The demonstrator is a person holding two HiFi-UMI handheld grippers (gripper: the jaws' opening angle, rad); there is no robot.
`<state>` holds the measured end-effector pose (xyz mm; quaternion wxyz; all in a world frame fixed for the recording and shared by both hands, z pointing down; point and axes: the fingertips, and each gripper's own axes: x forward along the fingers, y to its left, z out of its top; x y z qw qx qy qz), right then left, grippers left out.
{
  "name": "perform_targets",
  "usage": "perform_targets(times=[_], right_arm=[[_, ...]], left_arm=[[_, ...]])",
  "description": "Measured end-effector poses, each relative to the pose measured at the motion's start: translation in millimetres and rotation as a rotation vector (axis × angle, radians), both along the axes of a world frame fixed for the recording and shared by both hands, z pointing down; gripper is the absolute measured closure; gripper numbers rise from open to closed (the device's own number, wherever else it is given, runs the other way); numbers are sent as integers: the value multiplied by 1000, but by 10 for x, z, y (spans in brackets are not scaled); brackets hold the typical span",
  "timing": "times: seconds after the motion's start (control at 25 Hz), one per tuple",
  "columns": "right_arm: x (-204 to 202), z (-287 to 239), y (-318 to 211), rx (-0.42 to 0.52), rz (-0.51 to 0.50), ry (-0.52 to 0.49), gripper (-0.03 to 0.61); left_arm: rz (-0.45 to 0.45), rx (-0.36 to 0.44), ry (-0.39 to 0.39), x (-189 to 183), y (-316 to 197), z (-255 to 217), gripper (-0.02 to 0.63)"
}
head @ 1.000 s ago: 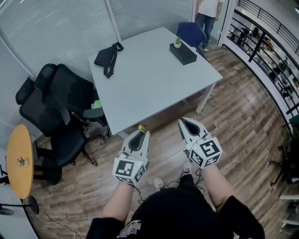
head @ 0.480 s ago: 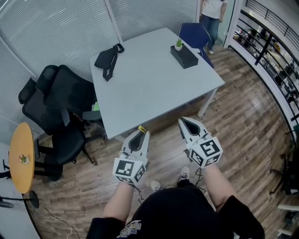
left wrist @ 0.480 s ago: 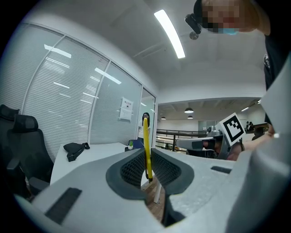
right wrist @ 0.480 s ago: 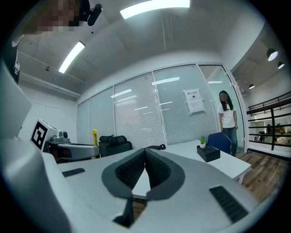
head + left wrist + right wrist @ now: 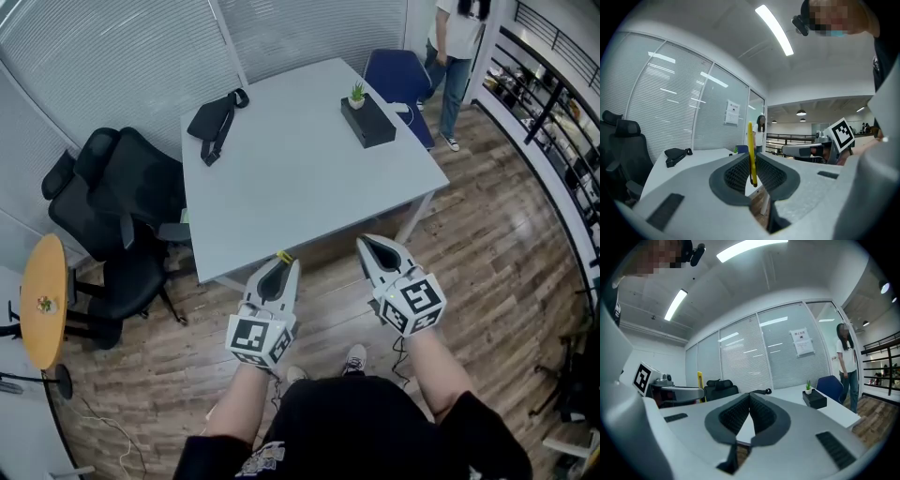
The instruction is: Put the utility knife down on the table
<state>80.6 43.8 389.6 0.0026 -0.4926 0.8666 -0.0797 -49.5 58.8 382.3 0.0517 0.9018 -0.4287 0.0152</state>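
A thin yellow utility knife [image 5: 751,152] stands upright between the jaws of my left gripper [image 5: 280,265], which is shut on it; its yellow tip [image 5: 284,257] pokes out just short of the near edge of the grey table [image 5: 300,178]. My right gripper [image 5: 377,249] is held beside the left one, shut with nothing in it, over the wood floor close to the table's near edge. From the right gripper view the knife [image 5: 700,386] shows at left, and the table [image 5: 787,394] lies ahead.
On the table lie a black pouch [image 5: 217,116] at the far left and a black box [image 5: 368,119] with a small plant [image 5: 357,92] at the far right. Black office chairs [image 5: 122,206] stand left of the table, a blue chair [image 5: 398,80] and a standing person [image 5: 457,56] beyond it. A round wooden side table [image 5: 42,300] is at far left.
Both grippers hold the same pose. The view has crept forward slightly toward the table, and the person at the back has walked further into view on the right.
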Motion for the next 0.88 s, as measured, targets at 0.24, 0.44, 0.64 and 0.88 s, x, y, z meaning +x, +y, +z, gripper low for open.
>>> perform_targets(times=[0.24,0.44,0.64,0.88], right_arm=[[266,-21,-109,3,-28,2,574],[351,-46,-247,5,-26,-5,574],[326,-35,-448,6,-20,-2,574],[171,0,-823,-12,-1,5,574]], left_arm=[[-21,8,1,275,-81,-57,572],[-24,12,0,346,-213,-84,572],[-14,14,1,323,-421,-65,572],[3,0,8,166,-827,-17,572]])
